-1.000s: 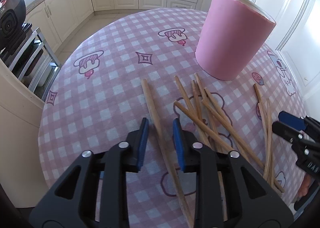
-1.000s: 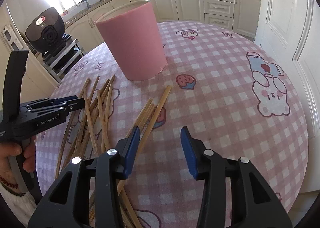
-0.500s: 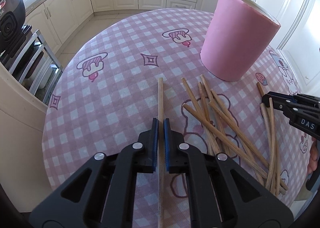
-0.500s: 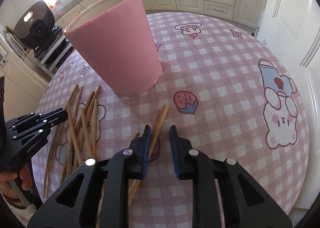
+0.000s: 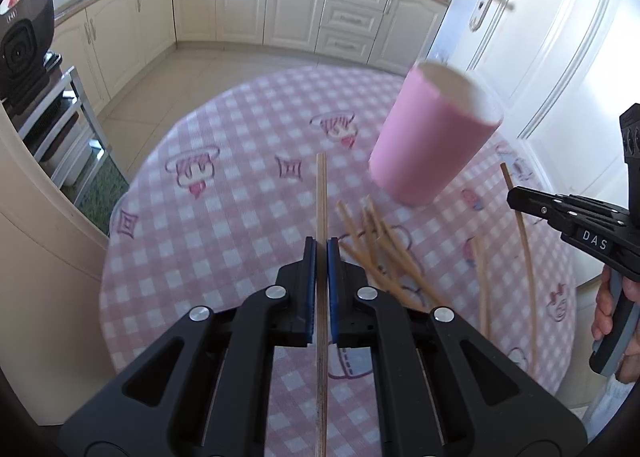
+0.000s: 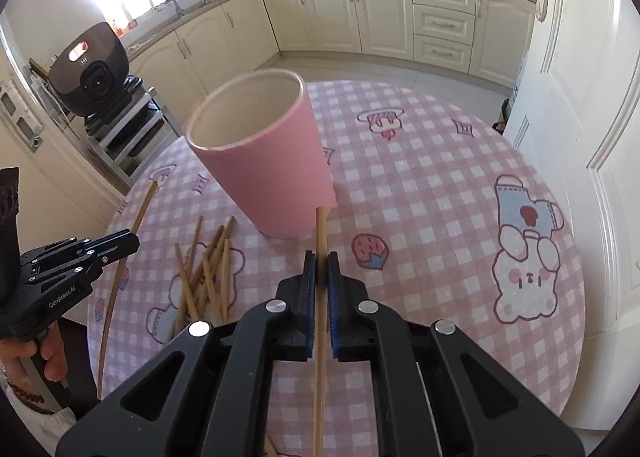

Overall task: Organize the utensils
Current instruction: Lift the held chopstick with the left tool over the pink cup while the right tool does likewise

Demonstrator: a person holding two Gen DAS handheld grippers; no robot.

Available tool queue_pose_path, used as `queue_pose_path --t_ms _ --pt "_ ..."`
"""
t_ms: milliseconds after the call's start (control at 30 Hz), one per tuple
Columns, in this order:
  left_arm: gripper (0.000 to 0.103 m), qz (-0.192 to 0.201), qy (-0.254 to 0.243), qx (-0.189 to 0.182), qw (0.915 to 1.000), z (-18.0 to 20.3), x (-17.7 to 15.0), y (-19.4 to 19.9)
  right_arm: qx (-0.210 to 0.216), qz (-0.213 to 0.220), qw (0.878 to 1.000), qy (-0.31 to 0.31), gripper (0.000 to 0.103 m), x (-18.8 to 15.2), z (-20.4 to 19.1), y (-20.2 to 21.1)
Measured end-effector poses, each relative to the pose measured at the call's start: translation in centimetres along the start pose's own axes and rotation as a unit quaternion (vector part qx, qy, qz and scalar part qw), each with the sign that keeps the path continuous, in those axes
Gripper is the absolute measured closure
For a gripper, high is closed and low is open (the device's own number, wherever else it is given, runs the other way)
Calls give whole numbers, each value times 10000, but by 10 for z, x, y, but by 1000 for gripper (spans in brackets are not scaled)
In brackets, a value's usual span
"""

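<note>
A tall pink cup (image 5: 428, 145) (image 6: 272, 169) stands open-topped on the round table with the pink checked cloth (image 5: 240, 185) (image 6: 420, 177). Several wooden chopsticks (image 5: 380, 253) (image 6: 208, 273) lie loose in front of the cup. My left gripper (image 5: 321, 247) is shut on one chopstick (image 5: 321, 193), held above the table left of the cup. My right gripper (image 6: 321, 259) is shut on another chopstick (image 6: 320, 229), its tip near the cup's base. Each wrist view catches the other gripper (image 5: 516, 197) (image 6: 132, 241) at its edge, chopstick in its tips.
A black appliance (image 5: 20, 45) (image 6: 92, 73) sits on a metal rack past the table's left edge. Cream kitchen cabinets (image 5: 248, 5) line the far wall. A white door (image 5: 560, 57) stands close on the right. A hand (image 5: 612, 317) grips the right tool's handle.
Both grippers went from open to shut, each on one chopstick. Both then rose, lifting their chopsticks off the cloth; the table and cup now look farther below.
</note>
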State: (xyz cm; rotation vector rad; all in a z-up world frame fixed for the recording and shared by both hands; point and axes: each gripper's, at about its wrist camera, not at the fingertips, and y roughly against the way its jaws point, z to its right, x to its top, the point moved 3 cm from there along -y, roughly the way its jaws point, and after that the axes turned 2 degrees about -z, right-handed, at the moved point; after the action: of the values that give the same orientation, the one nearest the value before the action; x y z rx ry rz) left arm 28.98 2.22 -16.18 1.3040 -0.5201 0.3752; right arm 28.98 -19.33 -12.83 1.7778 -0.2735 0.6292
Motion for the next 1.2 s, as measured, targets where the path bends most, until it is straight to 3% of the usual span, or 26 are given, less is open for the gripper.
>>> queue_pose_path --t_ms 267,433,733,1000,1200 --pt "98 937 -4 -464 9945 19 23 71 277 793 9958 372 99 22 -29 66" --pt "98 1598 7 -885 9832 35 35 100 368 1254 9898 574 99 33 -44 105" --pt "97 2684 -52 -920 9589 65 80 112 348 2075 9754 662 99 71 -52 145" --pt "97 3681 129 -926 9251 70 122 117 221 2795 9579 618 99 102 -48 155" --pt "97 4451 224 -787 8917 75 141 127 157 3113 9484 583 99 120 -40 152"
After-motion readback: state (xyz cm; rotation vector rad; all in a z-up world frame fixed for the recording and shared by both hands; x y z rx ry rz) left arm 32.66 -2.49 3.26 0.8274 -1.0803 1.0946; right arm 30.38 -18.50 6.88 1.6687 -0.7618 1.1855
